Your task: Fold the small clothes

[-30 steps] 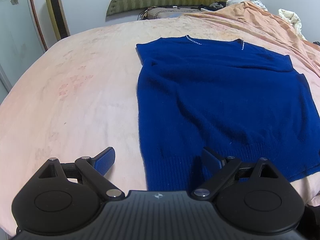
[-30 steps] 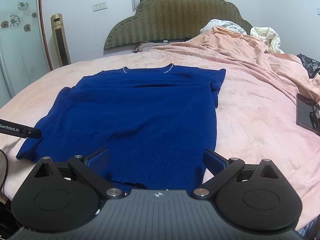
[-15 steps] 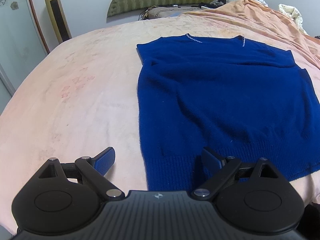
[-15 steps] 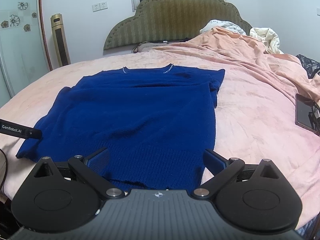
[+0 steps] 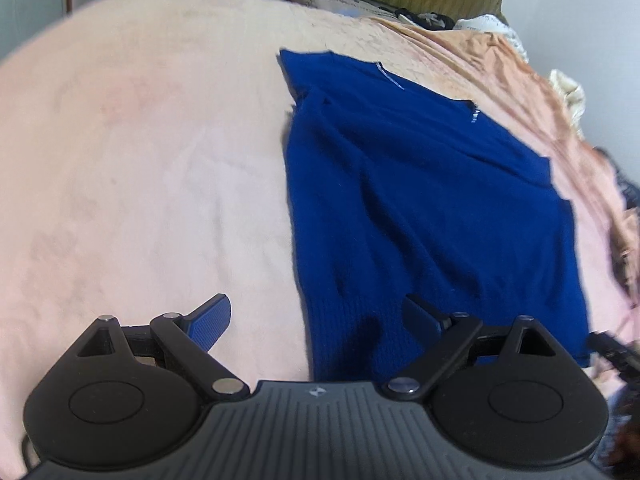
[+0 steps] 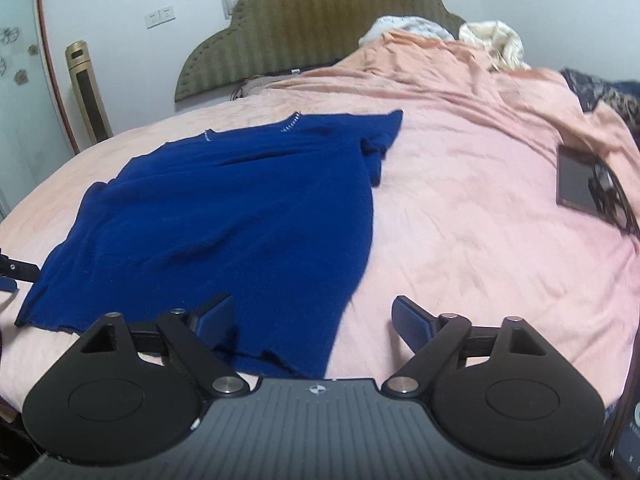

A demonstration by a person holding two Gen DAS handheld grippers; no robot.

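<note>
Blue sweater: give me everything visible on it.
The blue sweater is a deep blue, fuzzy knit with a ribbed hem and pale stitching at the neckline. It lies flat on the pink bedspread, hem toward the cameras, sleeves seemingly folded in. The left gripper straddles one hem corner, wide open; the right gripper straddles the other, jaws closing, pads not yet pressing on it.

A home bedroom. A wide bed (image 6: 460,208) under a pink cover fills both views, with a padded scalloped headboard (image 6: 320,28) at 12 o'clock against a white wall. Rumpled bedding (image 6: 492,44) lies at 1 o'clock, wall switches (image 6: 160,17) at 11, a phone (image 6: 574,180) at 3.
</note>
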